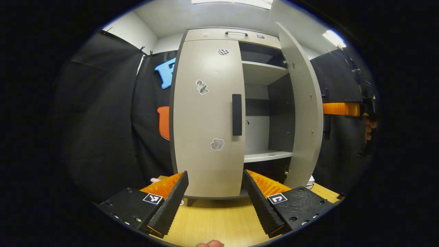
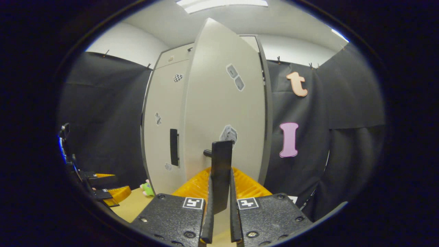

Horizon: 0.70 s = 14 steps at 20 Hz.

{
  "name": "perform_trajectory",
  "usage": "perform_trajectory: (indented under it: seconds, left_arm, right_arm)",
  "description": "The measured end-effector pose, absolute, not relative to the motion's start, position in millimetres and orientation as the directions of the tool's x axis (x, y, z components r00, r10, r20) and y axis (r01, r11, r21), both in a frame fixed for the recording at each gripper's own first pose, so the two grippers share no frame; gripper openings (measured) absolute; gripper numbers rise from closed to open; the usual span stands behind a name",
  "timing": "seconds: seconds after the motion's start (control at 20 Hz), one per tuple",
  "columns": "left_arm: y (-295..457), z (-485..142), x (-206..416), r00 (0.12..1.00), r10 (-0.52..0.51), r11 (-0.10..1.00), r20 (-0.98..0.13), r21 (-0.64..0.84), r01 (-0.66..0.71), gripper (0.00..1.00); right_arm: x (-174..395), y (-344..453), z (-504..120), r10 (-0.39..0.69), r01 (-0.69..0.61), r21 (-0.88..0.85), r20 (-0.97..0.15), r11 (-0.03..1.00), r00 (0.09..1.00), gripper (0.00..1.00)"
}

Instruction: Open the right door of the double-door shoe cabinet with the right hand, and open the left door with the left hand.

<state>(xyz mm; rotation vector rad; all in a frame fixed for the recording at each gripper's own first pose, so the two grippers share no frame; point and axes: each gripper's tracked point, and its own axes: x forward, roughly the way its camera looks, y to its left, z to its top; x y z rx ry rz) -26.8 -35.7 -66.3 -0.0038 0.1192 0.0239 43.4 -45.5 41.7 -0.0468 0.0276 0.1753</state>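
The shoe cabinet [image 1: 212, 116] stands on the desk [image 1: 219, 219] with its right door [image 1: 301, 113] swung wide, baring the shelves [image 1: 264, 72] inside, while the left door [image 1: 209, 116] sits flush and closed. The right hand-held gripper [image 2: 221, 192] has its two fingers pressed together on the right door's handle [image 2: 221, 161], a dark upright bar. The left hand-held gripper [image 1: 216, 195] has its fingers spread wide, holding nothing, low in front of the cabinet. The coming move turns on the left door's handle [image 1: 237, 115]: it lies above and straight ahead of the left hand-held gripper, near the door's inner edge, long axis vertical, and this hand is by my reckoning the nearer one. Small stickers [image 1: 202, 87] dot both doors; no writing on them can be read, and no brand is legible.
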Motion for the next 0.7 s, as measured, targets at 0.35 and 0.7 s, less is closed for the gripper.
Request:
perform_trajectory:
  seconds: [0.35, 0.7]
  left_arm:
    - [-46.7, -65.2, -24.3, 0.994, 0.008, 1.000, -0.105, -0.007, -0.009, 0.95]
    - [-48.2, -62.5, -25.8, 0.996, 0.008, 1.000, -0.089, -0.018, -0.010, 0.95]
  right_arm:
    - [31.9, -85.5, 39.8, 0.130, -0.130, -0.049, -0.016, 0.990, 0.991, 0.22]
    - [27.3, -160.6, 40.8, -0.035, 0.035, -0.034, -0.004, 0.999, 0.999, 0.02]
